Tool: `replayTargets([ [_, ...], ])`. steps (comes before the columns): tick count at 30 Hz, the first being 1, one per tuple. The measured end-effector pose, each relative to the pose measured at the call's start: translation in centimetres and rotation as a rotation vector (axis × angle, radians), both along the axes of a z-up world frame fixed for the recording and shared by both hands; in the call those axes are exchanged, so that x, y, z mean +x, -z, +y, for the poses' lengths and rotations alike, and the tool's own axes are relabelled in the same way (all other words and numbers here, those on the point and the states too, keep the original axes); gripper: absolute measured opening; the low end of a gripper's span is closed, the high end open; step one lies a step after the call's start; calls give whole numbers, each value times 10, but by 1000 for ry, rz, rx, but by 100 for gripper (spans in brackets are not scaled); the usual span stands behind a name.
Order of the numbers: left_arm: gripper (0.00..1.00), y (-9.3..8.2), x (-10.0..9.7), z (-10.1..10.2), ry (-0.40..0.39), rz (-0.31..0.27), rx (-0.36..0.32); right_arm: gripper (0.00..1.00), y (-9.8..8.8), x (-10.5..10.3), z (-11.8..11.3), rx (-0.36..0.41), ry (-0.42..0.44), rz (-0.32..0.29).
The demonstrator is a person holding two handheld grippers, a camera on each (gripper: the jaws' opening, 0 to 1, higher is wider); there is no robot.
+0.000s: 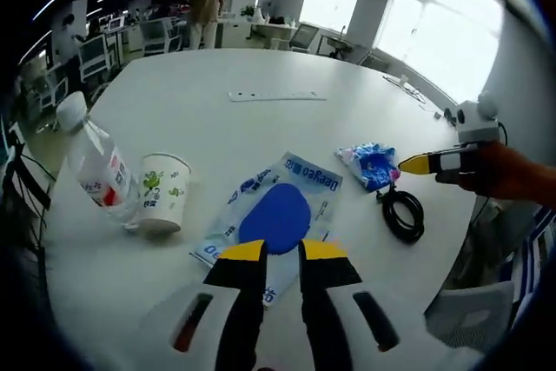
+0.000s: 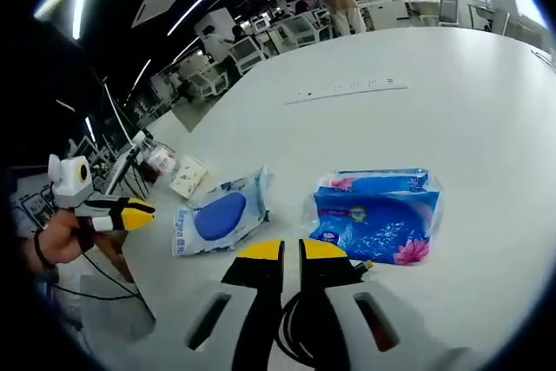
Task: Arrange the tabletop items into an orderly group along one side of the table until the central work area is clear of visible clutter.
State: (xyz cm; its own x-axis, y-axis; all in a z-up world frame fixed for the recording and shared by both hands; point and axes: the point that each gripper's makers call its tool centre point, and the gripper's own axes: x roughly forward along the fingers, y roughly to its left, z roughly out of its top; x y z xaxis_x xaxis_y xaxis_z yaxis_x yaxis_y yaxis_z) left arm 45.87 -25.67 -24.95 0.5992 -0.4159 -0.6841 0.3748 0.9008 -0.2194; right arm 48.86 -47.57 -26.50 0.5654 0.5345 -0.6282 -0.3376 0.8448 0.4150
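On the round white table [image 1: 261,67] lie a wet-wipes pack with a blue lid [image 1: 278,215], a blue tissue pack [image 1: 372,162] and a coiled black cable [image 1: 404,215]. At the left a paper cup [image 1: 163,190] stands beside a tilted water bottle [image 1: 95,162]. My left gripper [image 1: 282,251] hovers over the near end of the wipes pack, jaws together and holding nothing. My right gripper [image 2: 292,249] is shut above the cable [image 2: 295,327], just short of the tissue pack [image 2: 378,210]. In the right gripper view the wipes pack [image 2: 217,215], cup [image 2: 188,175] and bottle [image 2: 161,160] lie to the left.
A flat white strip [image 1: 276,96] is set into the table's far middle, also the strip [image 2: 347,89]. The right gripper [image 1: 413,164], held by a hand, reaches in beside the tissue pack. The left gripper [image 2: 139,211] is at the table's edge. Chairs, desks and people stand beyond.
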Motion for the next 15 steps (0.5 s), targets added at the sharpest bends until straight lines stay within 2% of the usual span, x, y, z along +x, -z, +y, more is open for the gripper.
replayTargets([
  [7,12,7,-7,11,-4,10,-3,4,-1,-8,13,-2,-15,-1],
  [15,12,8,-14,21,-13,11,-8,4,-2,-13,21,-6,-25,-4],
])
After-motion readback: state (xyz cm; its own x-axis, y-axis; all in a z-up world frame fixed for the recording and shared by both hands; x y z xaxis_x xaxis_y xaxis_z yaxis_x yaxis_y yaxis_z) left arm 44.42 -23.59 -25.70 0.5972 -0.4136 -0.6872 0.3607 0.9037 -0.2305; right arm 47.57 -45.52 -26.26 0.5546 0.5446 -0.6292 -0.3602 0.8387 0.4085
